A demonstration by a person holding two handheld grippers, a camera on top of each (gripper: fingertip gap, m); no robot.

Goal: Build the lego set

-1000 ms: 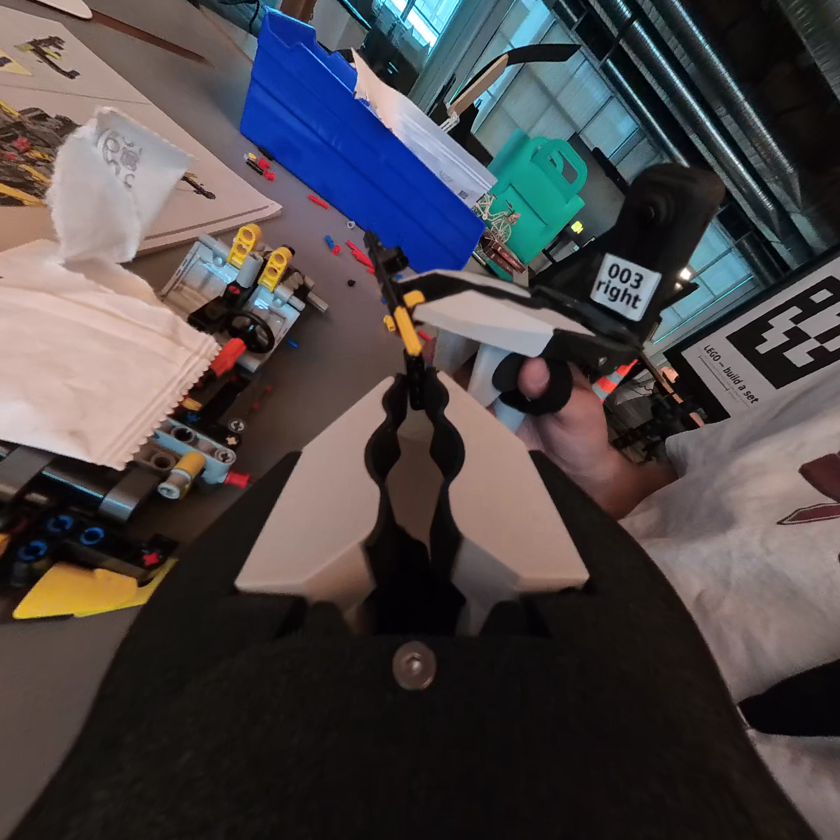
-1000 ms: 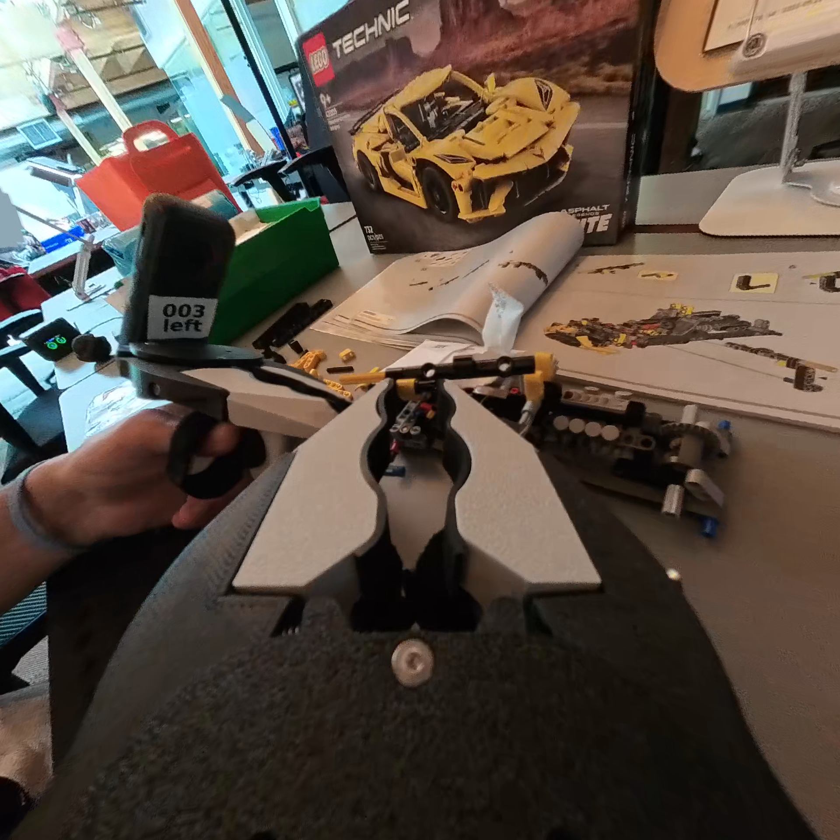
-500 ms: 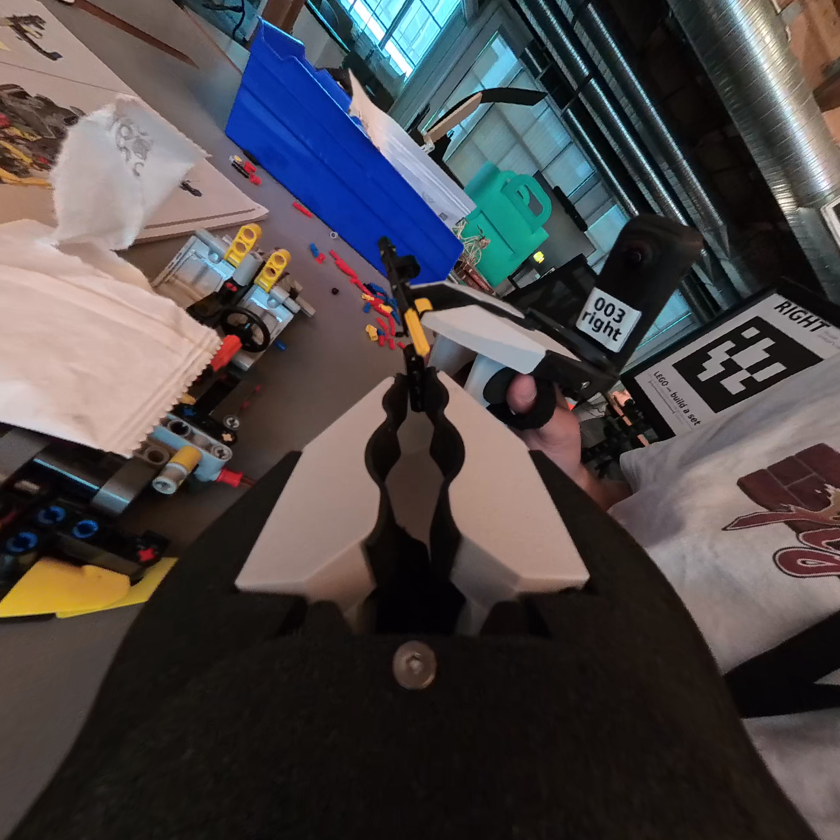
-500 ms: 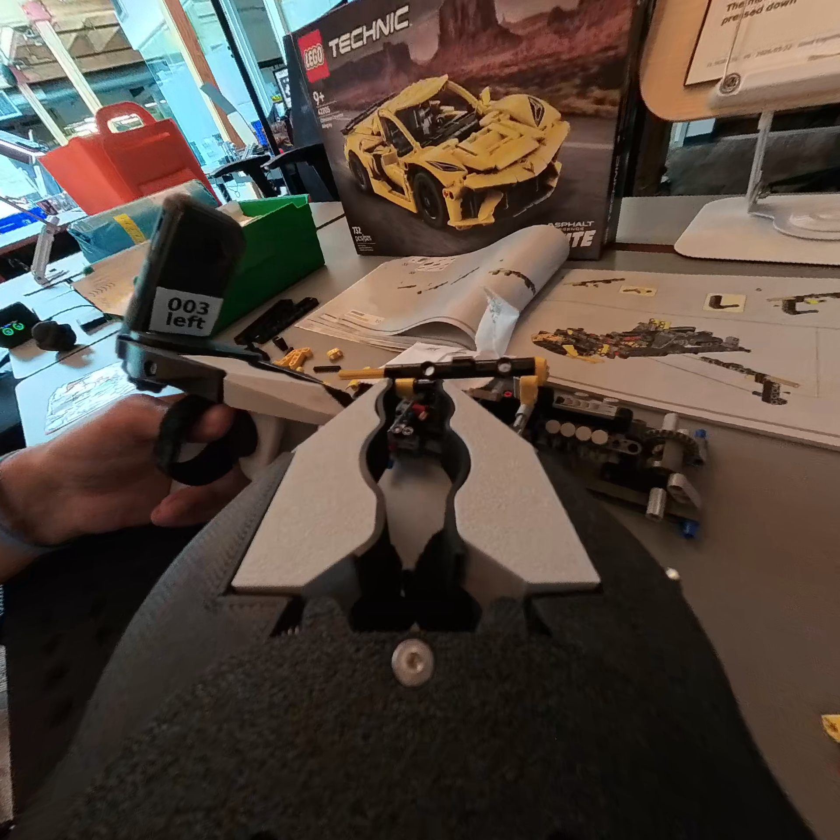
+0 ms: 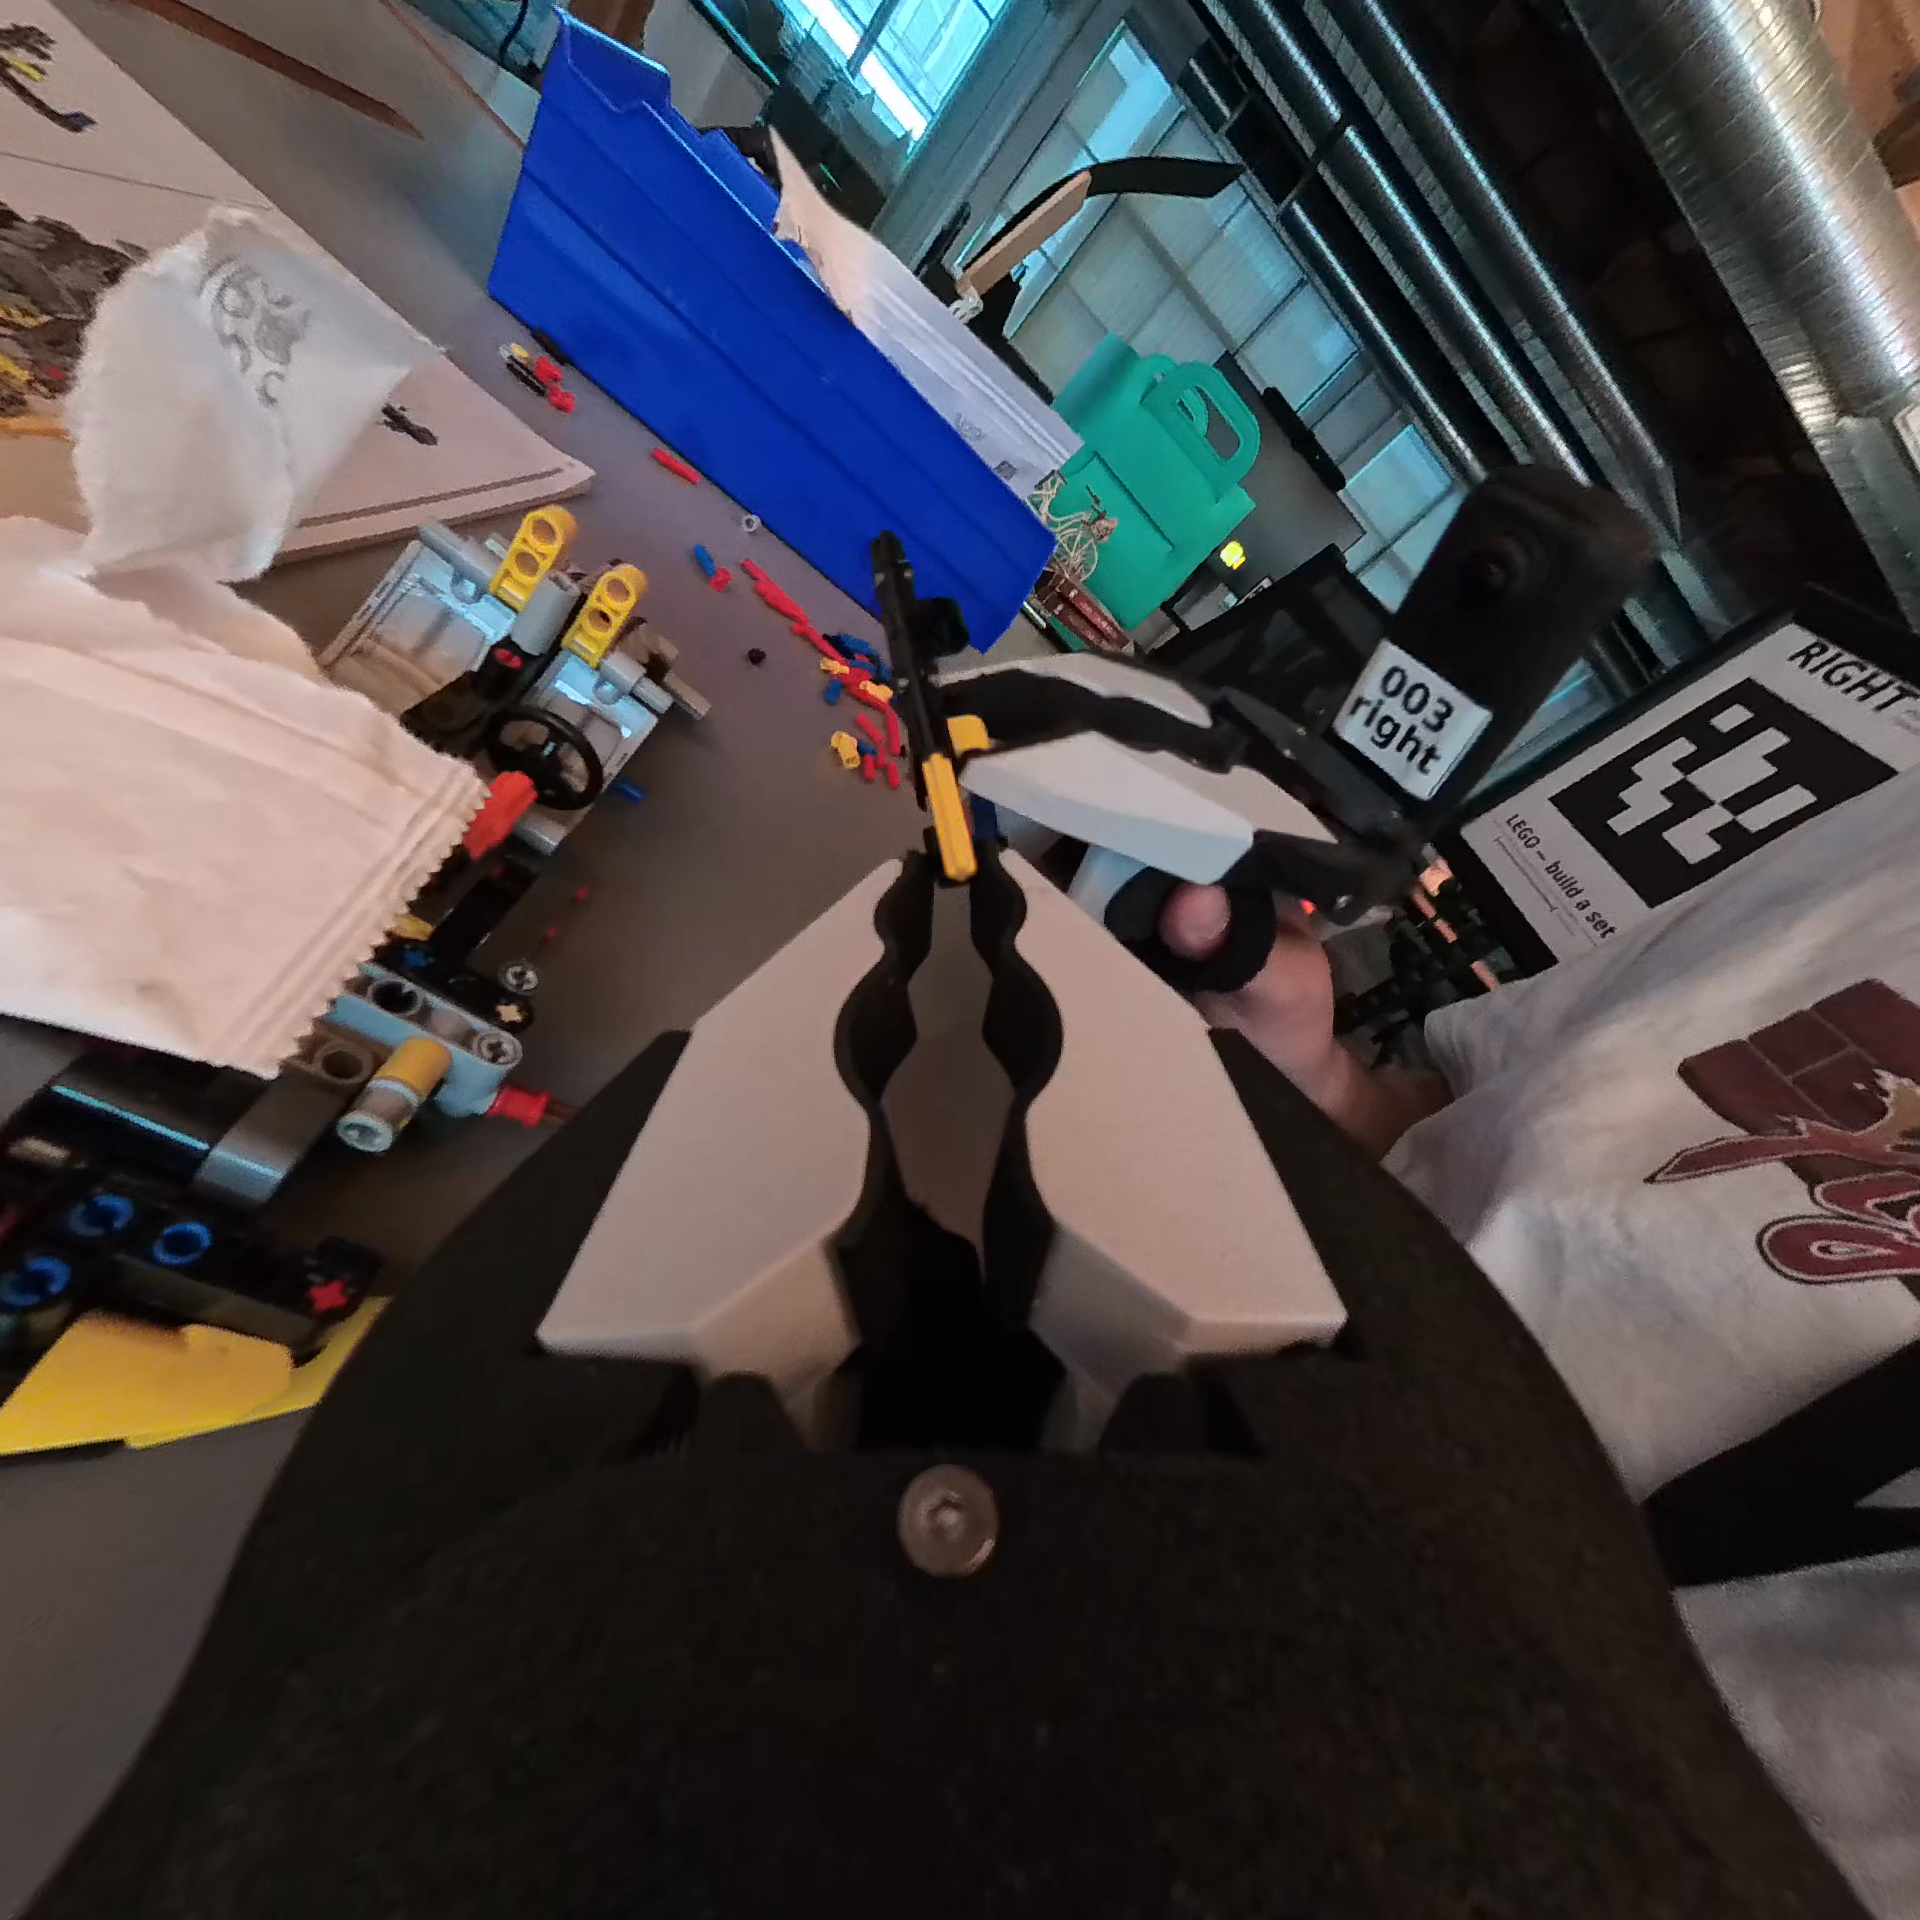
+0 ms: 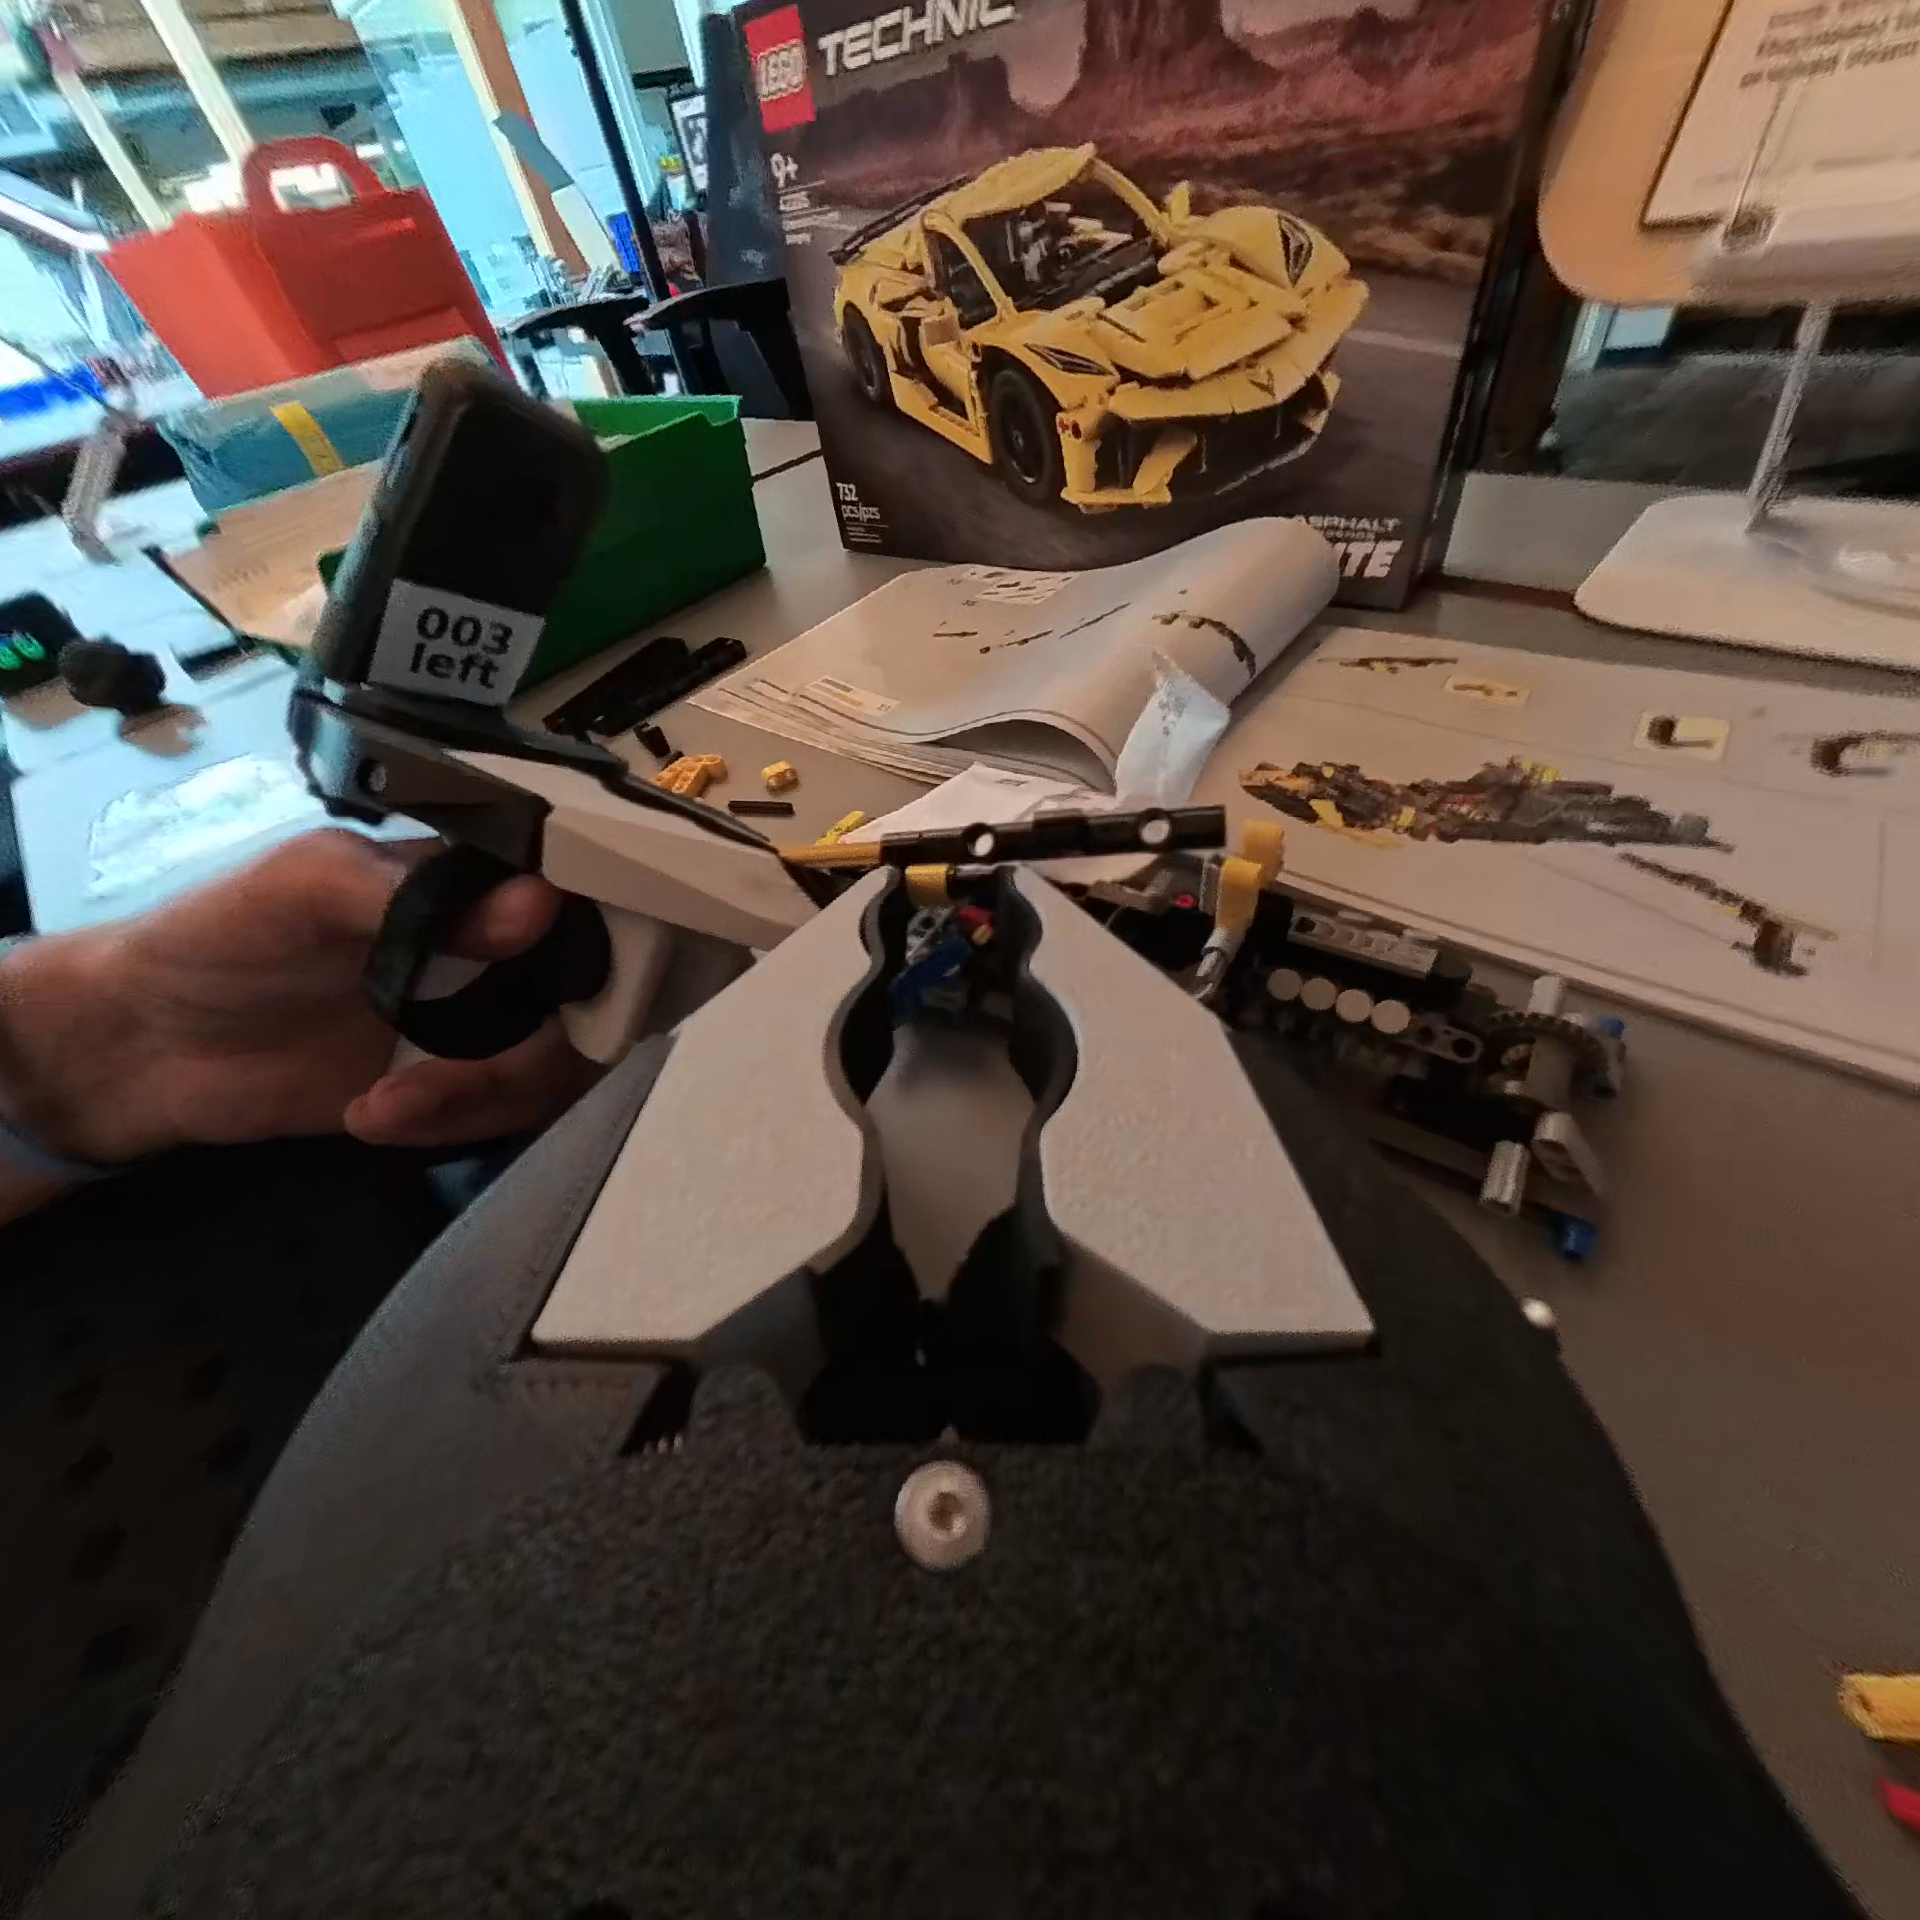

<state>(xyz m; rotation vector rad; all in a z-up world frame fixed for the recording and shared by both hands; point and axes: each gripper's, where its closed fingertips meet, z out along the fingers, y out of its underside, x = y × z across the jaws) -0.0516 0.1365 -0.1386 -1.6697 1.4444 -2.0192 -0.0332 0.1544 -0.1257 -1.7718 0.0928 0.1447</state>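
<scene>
The left hand-held gripper (image 5: 948, 873) is closed tight on the yellow end of a thin lego stick (image 5: 920, 717) made of black and yellow parts. The stick is up in the air, above the surface (image 5: 717, 862), in the middle of the left wrist view. The right hand-held gripper (image 6: 945, 883) pinches the same stick from the other side, holding a small yellow part under the black beam. In the right wrist view the stick lies flat across the tips of the fingers (image 6: 769, 1049), just above the middle of the frame.

A half-built lego car (image 6: 1455, 1018) sits on the surface at the right of the right wrist view. More of its grey, black and yellow parts (image 5: 540, 644) show at the left of the left wrist view. A white paper bag (image 5: 197, 790) lies over some of them, at the left edge. Small red, blue and yellow loose pieces (image 5: 852, 696) are spread on the surface near a blue bin (image 5: 727, 353) at the top middle.

In the right wrist view, the lego box (image 6: 1143, 291) with a yellow car picture stands at the top middle. An open instruction book (image 6: 1039, 675) lies in front of it. A green bin (image 6: 665, 520) sits at the upper left. A person's hand (image 6: 229, 997) grips the left tool at the left edge
</scene>
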